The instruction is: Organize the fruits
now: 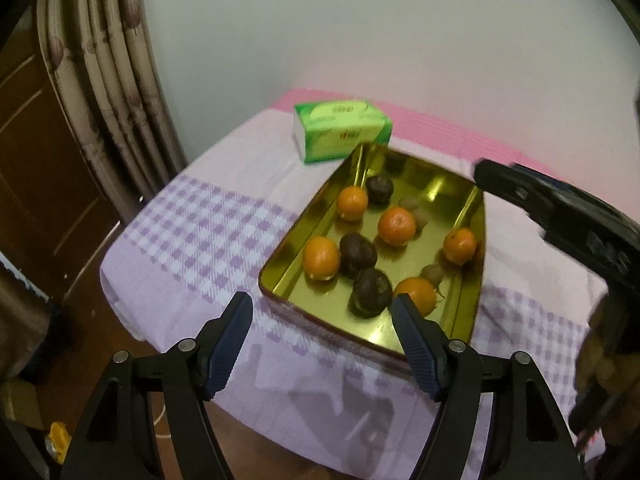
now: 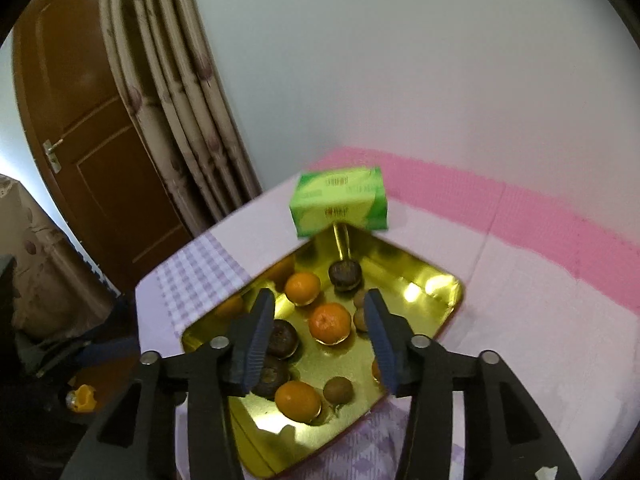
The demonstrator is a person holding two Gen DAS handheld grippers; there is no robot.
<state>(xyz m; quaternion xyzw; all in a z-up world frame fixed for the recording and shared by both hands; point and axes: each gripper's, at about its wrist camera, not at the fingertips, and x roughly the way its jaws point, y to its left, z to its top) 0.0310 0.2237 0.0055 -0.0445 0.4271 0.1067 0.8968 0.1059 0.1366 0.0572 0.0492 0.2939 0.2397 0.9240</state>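
My left gripper (image 1: 322, 320) hangs with its jaws spread wide and nothing between them, just short of the near rim of the gold tray (image 1: 280, 254). My right gripper (image 2: 318, 334) is apart too, empty, poised above the tray's middle (image 2: 448, 316); from the left wrist view its dark body (image 1: 560, 216) shows over the tray's right side.

Framed between the right fingers is an orange (image 2: 330, 323), sitting on the tray floor. Beyond it lies another orange (image 2: 303, 288) with a dark purple fruit (image 2: 345, 275) just beside it. Closer to me I've got a third orange (image 2: 298, 400), next to a small brown fruit (image 2: 338, 390). Two more dark fruits sit behind the right gripper's left finger, partly hidden.

From the left wrist, all the fruit is inside the tray: five oranges, three dark fruits, a few small brownish ones. The nearest dark fruit (image 1: 370, 291) touches an orange (image 1: 416, 294) near the front rim.

The tray rests on the counter, covered by a lilac checked cloth (image 1: 200, 240). A green tissue pack (image 1: 342, 130) stands at the tray's far corner, near the wall. Curtain (image 1: 116, 80) and wooden door (image 2: 92, 152) off left.
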